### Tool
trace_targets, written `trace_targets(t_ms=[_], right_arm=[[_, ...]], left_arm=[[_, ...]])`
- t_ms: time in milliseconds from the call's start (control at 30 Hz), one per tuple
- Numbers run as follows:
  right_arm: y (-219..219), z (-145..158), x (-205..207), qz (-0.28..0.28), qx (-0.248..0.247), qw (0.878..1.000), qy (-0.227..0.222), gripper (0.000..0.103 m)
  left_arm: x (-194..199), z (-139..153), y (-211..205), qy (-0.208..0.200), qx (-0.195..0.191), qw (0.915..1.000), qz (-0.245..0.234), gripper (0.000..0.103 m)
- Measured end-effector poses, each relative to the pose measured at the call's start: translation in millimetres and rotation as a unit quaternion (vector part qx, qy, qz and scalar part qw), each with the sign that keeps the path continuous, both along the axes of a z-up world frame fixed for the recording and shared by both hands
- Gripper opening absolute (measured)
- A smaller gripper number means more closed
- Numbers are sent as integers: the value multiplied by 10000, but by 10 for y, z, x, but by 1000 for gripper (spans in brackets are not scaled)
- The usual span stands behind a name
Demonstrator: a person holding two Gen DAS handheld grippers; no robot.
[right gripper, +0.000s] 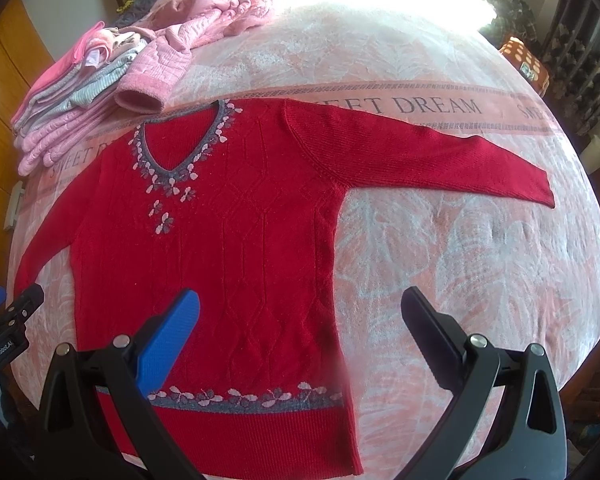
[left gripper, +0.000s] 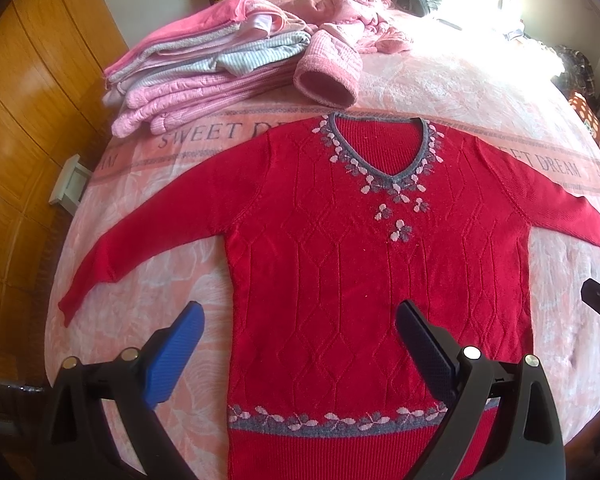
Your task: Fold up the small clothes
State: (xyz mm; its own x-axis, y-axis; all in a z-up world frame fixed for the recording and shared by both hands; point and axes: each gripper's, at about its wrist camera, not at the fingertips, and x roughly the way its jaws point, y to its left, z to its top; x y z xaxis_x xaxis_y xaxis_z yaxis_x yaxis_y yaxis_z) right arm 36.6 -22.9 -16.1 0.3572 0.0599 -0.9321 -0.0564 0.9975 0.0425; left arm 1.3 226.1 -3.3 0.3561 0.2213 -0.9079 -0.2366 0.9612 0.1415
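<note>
Red sweater (left gripper: 340,248) lay flat, front up, on the bed (right gripper: 440,260), both sleeves spread out. Left hand-held gripper (left gripper: 300,336) hovered over its lower left side, fingers apart, empty. Right hand-held gripper (right gripper: 300,316) hovered over the lower right side, likewise apart. Folded pink stack (left gripper: 188,80) beyond the collar.

Red sweater (left gripper: 340,264) flat on bedspread (left gripper: 440,88)

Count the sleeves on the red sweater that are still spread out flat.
2. The sweater lies face up; the left sleeve reaches toward the folded pile, and the right sleeve stretches across the blanket's lettered band.
</note>
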Motion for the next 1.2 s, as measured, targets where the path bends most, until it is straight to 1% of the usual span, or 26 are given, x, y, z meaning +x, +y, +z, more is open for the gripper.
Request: trace_targets(t_ms=[333, 600, 667, 733, 767, 833, 900, 933, 967, 1033, 1100, 1133, 1200], right_arm=[[-205, -30, 52, -70, 21, 10000, 10, 100], [-410, -74, 99, -136, 18, 9999, 29, 100], [-511, -92, 126, -121, 126, 9998, -32, 100], [-676, -119, 184, -150, 438, 9989, -80, 100], [-830, -152, 242, -251, 637, 9976, -37, 100], [-1180, -214, 390, -522, 828, 9952, 60, 100], [-1653, -269, 573, -915, 758, 9929, 71, 100], [-1919, -305, 678, -1116, 681, 9914, 89, 100], [-2172, -348, 775, -1278, 652, 9895, 148, 100], [-2731, -449, 994, -1611, 774, 9837, 190, 100], [-3237, -568, 1257, -1901, 836, 9777, 325, 100], [-3463, -633, 1375, -2011, 807, 9756, 360, 100], [-3806, -770, 1571, -2107, 539, 9751, 443, 100]], left_arm=[[71, -15, -144, 23, 19, 10000, -65, 97], [192, -63, -348, 47, -11, 9999, -147, 97], [251, -94, -424, 48, -33, 9998, -170, 97], [319, -126, -515, 1, -110, 9997, -196, 97], [363, -144, -559, -30, -210, 9995, -213, 97], [472, -185, -652, -78, -480, 9986, -220, 97], [588, -226, -750, -136, -726, 9971, -196, 97], [657, -250, -812, -141, -789, 9966, -176, 97], [723, -270, -878, -140, -811, 9965, -162, 97], [844, -299, -1018, -167, -828, 9963, -160, 97], [947, -325, -1155, -178, -836, 9962, -171, 97], [992, -344, -1230, -178, -841, 9961, -183, 97], [1060, -380, -1356, -162, -833, 9961, -221, 97]])
